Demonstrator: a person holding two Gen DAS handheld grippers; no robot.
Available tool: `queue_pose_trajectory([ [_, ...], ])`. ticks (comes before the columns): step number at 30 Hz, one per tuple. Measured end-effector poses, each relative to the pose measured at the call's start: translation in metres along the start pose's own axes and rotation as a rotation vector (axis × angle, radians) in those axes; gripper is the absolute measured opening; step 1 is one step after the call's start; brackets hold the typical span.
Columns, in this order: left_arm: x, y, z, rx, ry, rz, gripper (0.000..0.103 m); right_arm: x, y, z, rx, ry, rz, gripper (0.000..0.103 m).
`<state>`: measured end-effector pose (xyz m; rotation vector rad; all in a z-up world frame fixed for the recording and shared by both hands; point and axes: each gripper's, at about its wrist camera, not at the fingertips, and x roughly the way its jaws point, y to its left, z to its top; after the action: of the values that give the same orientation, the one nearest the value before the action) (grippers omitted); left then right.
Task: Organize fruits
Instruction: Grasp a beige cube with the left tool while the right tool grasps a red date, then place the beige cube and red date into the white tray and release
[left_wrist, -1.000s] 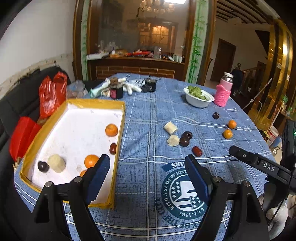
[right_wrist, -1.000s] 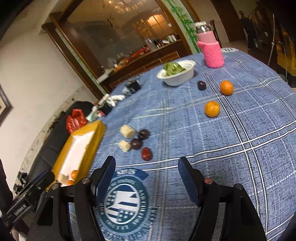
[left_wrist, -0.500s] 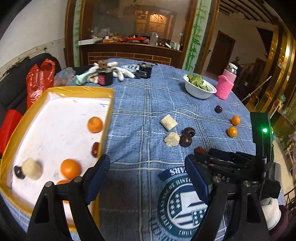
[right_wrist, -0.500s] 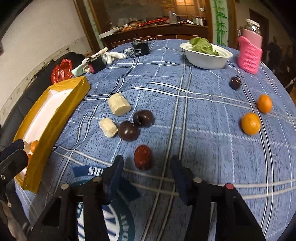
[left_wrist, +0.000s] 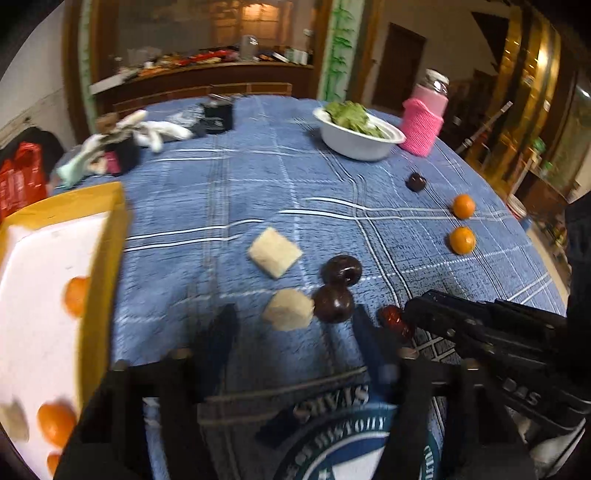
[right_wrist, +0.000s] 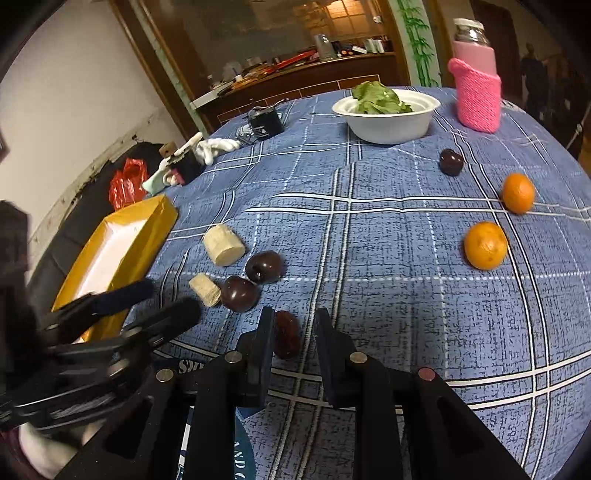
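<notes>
Room either side of red date between right claw fingers.

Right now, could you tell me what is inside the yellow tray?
The left wrist view shows the yellow tray holding three oranges and a pale chunk on its white floor. Its near corner is cut off by the frame, so anything there is hidden.

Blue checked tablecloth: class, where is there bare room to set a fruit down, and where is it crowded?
Bare cloth lies between the white bowl of greens and the dark round plums, and between those plums and the two oranges. It is crowded around the plums, pale cut chunks, red date and both tools.
</notes>
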<state>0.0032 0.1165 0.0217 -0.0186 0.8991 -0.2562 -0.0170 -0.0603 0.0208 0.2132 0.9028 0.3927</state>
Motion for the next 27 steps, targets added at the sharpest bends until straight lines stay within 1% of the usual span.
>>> queue_pose_trajectory([
  [2,0.01,0.002,0.001,0.004,0.022,-0.007,0.046,0.001,0.001,0.003,0.001,-0.001,0.006,0.024],
  [3,0.012,0.004,0.002,0.001,0.019,-0.02,0.046,0.0,0.002,0.003,-0.002,-0.003,0.01,0.024],
  [4,0.012,0.008,0.003,-0.01,0.013,-0.052,0.046,0.0,0.003,0.003,-0.004,-0.005,0.013,0.024],
  [6,0.014,0.01,0.004,-0.019,0.015,-0.068,0.046,-0.001,0.005,0.003,-0.006,-0.007,0.022,0.024],
  [7,0.015,0.013,0.004,-0.028,0.017,-0.087,0.045,-0.001,0.005,0.003,-0.006,-0.007,0.026,0.024],
  [9,0.015,0.015,0.005,-0.037,0.017,-0.113,0.038,-0.002,0.005,0.002,-0.006,-0.004,0.032,0.024],
  [10,0.015,0.015,0.004,-0.037,0.018,-0.121,0.037,-0.001,0.006,0.002,-0.006,-0.002,0.035,0.024],
  [14,0.01,0.013,0.002,-0.034,-0.002,-0.091,0.027,0.0,0.005,0.001,-0.004,-0.001,0.034,0.024],
  [16,0.006,0.017,0.001,-0.059,-0.008,-0.104,0.027,-0.001,0.004,0.001,0.0,-0.004,0.031,0.024],
  [20,-0.011,0.026,-0.003,-0.102,-0.045,-0.094,0.027,-0.001,0.002,0.002,0.002,-0.011,0.03,0.024],
  [23,-0.034,0.036,-0.009,-0.147,-0.088,-0.089,0.027,-0.002,0.003,0.002,-0.004,-0.021,0.041,0.024],
  [27,-0.069,0.058,-0.018,-0.21,-0.144,-0.062,0.027,-0.006,0.007,0.0,-0.009,-0.037,0.085,0.024],
])
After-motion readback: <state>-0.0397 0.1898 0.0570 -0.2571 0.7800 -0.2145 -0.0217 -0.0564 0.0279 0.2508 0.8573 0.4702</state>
